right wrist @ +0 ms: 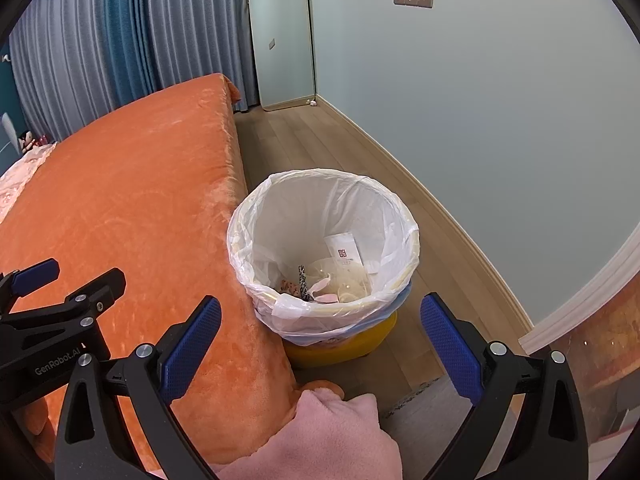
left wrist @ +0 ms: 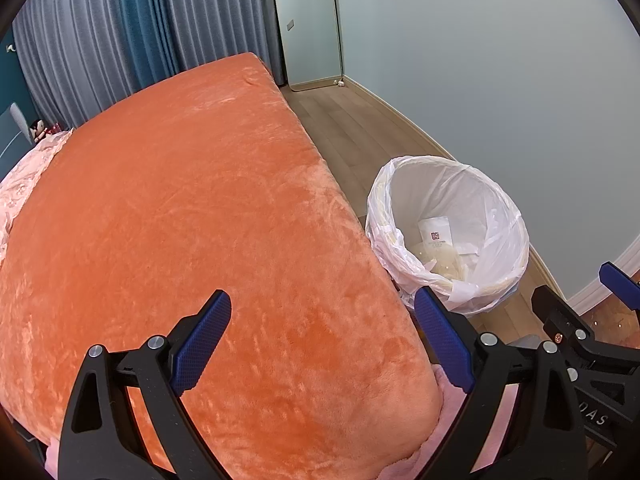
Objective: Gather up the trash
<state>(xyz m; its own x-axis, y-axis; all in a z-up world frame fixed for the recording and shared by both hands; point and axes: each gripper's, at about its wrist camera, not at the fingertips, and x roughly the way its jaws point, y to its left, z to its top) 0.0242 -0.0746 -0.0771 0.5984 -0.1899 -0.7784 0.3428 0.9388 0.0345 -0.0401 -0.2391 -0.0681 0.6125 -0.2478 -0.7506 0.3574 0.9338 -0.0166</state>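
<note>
On my far left a pale pink quilt (left wrist: 24, 184) lies rumpled at the head of the bed, with a small doll (left wrist: 38, 130) behind it against the grey and teal curtains (left wrist: 120, 28). Next comes the orange plush blanket (left wrist: 192, 216), smooth and bare across the whole bed. My left gripper (left wrist: 322, 334) hangs over its near corner, tongs spread wide apart, blue pads showing, nothing between them.

Moving right, the trash bin (right wrist: 340, 340) stands on the wood floor (right wrist: 320, 140), pressed right up against the side of the bed. It's a yellow tub lined with a thin white plastic bag (right wrist: 320, 208) folded over the rim, a bluish layer peeking out beneath. Down inside I can see the trash (right wrist: 320, 284): a white paper slip with a small red mark leaning on the far wall, some cream-coloured crumpled material, a pinkish scrap and a dark patterned strip.

My right gripper (right wrist: 320, 330) is held just above the bin's near rim, tongs also wide apart and empty. A pink fleece (right wrist: 320, 432) sits low between its fingers. Right of the bin runs the pale blue wall (right wrist: 500, 120), a mirror (right wrist: 280, 40) leaning at its far end.
</note>
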